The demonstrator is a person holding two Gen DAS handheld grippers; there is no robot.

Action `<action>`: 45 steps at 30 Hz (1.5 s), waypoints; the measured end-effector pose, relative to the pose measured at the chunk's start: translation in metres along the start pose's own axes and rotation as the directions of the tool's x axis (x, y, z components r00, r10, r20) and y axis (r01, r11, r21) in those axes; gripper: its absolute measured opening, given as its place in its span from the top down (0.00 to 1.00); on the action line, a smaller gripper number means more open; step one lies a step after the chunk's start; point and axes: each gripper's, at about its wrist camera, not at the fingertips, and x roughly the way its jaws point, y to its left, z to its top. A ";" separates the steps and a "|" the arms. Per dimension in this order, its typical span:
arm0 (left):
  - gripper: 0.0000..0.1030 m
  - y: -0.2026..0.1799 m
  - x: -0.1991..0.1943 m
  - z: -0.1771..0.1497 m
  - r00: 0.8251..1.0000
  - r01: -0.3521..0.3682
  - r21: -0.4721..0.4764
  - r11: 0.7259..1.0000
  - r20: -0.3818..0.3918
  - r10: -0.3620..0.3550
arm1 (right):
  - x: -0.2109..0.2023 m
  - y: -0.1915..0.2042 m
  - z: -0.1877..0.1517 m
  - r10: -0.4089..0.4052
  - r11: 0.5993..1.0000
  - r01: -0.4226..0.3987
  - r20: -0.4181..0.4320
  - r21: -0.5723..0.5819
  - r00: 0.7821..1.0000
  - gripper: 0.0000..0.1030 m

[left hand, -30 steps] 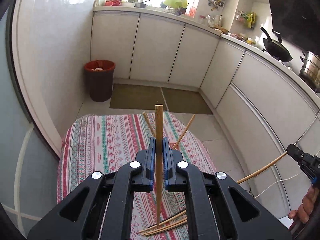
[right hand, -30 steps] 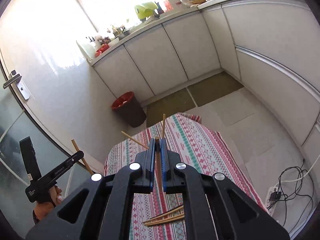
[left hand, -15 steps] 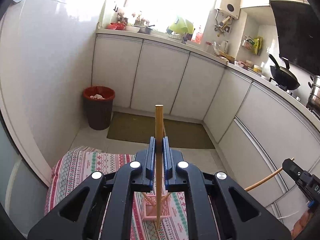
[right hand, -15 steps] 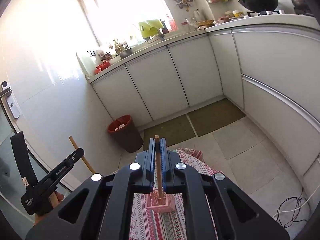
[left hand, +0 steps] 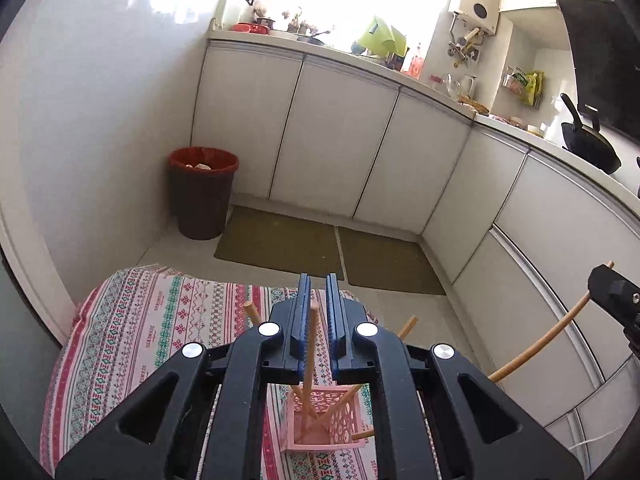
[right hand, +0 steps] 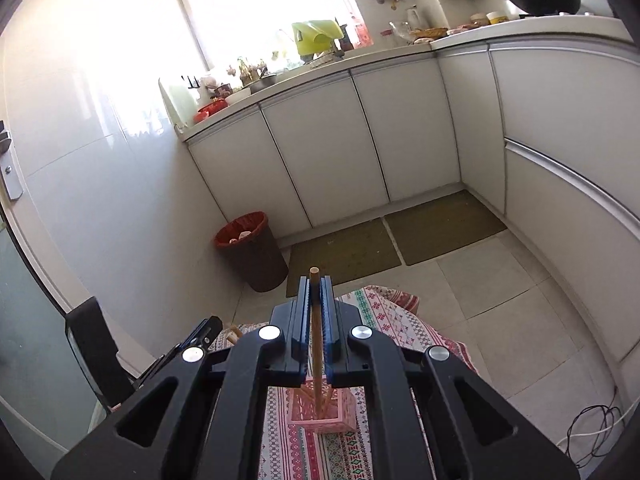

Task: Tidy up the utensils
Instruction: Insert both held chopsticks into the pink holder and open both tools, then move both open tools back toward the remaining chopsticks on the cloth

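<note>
Already, several chopsticks [left hand: 344, 398] are leaning in the pink holder [left hand: 324, 420] on the cloth-covered desk [left hand: 132, 340]. Over it, the left tool [left hand: 316, 312] is parting its jaws around another chopstick [left hand: 310, 348], letting it drop in, while the right tool [right hand: 315, 304] is clamping one more stick [right hand: 316, 332], waiting above.

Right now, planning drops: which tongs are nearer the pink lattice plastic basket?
Left. Left tongs, opening around a wooden chopstick, hang above the pink basket; right tongs sit off beside it.
</note>
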 end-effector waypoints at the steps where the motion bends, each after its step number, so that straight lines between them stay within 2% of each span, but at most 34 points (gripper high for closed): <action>1: 0.88 0.005 -0.005 0.001 1.000 0.006 -0.013 1.000 0.002 -0.006 | 0.002 0.001 -0.001 -0.001 1.000 0.001 -0.002 -0.004 1.000 0.95; 6: 0.78 0.022 -0.033 0.014 0.999 0.003 -0.045 0.999 0.041 -0.002 | 0.013 0.007 -0.003 -0.005 1.000 0.005 -0.006 -0.020 1.000 0.95; 8: 0.68 0.030 -0.045 0.017 0.998 -0.019 -0.058 0.998 0.051 0.022 | 0.016 0.012 -0.006 -0.009 0.999 0.009 0.000 -0.037 1.000 0.95; 10: 0.63 0.042 -0.053 0.017 0.998 -0.027 -0.081 0.996 0.052 0.031 | 0.021 0.017 -0.009 -0.012 0.999 0.012 0.001 -0.049 1.000 0.95; 15: 0.63 0.065 -0.070 0.012 0.997 -0.075 -0.096 0.993 0.010 0.076 | 0.037 0.029 -0.020 -0.003 0.996 0.002 -0.010 -0.089 1.000 0.90; 16: 0.63 0.069 -0.073 0.010 0.996 -0.090 -0.089 0.992 -0.011 0.089 | 0.040 0.030 -0.023 0.002 0.996 -0.004 -0.026 -0.085 1.000 0.88; 17: 0.63 0.072 -0.076 0.008 0.995 -0.100 -0.083 0.992 -0.030 0.097 | 0.041 0.030 -0.026 0.006 0.997 -0.008 -0.035 -0.079 0.999 0.79; 19: 0.61 0.079 -0.081 0.003 0.989 -0.126 -0.066 0.990 -0.083 0.121 | 0.040 0.030 -0.030 0.014 0.997 -0.018 -0.042 -0.077 0.999 0.69; 22: 0.59 0.091 -0.083 -0.006 0.976 -0.147 -0.074 0.986 -0.171 0.133 | 0.033 0.028 -0.032 0.023 0.997 -0.027 -0.044 -0.073 0.999 0.64; 24: 0.57 0.100 -0.085 -0.013 0.967 -0.154 -0.084 0.985 -0.216 0.133 | 0.026 0.028 -0.035 0.025 0.996 -0.029 -0.040 -0.085 0.999 0.53; 26: 0.55 0.105 -0.088 -0.018 0.962 -0.178 -0.082 0.981 -0.226 0.156 | 0.018 0.028 -0.039 0.014 0.995 -0.016 -0.024 -0.101 1.000 0.39; 28: 0.50 0.106 -0.091 -0.020 0.959 -0.189 -0.085 0.978 -0.230 0.165 | 0.009 0.028 -0.045 -0.013 0.991 0.012 -0.007 -0.133 1.000 0.36; 31: 0.42 0.103 -0.097 -0.023 0.959 -0.193 -0.090 0.977 -0.229 0.168 | -0.002 0.028 -0.055 -0.066 0.982 0.066 0.010 -0.177 0.998 0.24; 32: 0.37 0.100 -0.099 -0.024 0.959 -0.194 -0.088 0.977 -0.226 0.170 | -0.006 0.028 -0.059 -0.082 0.978 0.084 0.019 -0.189 0.996 0.21; 34: 0.27 0.093 -0.101 -0.027 0.960 -0.202 -0.082 0.976 -0.215 0.180 | -0.014 0.030 -0.069 -0.132 0.966 0.136 0.035 -0.218 0.991 0.19; 38: 0.15 0.074 -0.104 -0.033 0.959 -0.219 -0.051 0.974 -0.196 0.205 | -0.023 0.030 -0.086 -0.203 0.950 0.204 0.026 -0.237 0.979 0.13; 45: 0.09 0.057 -0.111 -0.055 0.953 -0.225 0.016 0.974 -0.205 0.224 | -0.030 0.024 -0.112 -0.277 0.937 0.259 -0.044 -0.234 0.960 0.10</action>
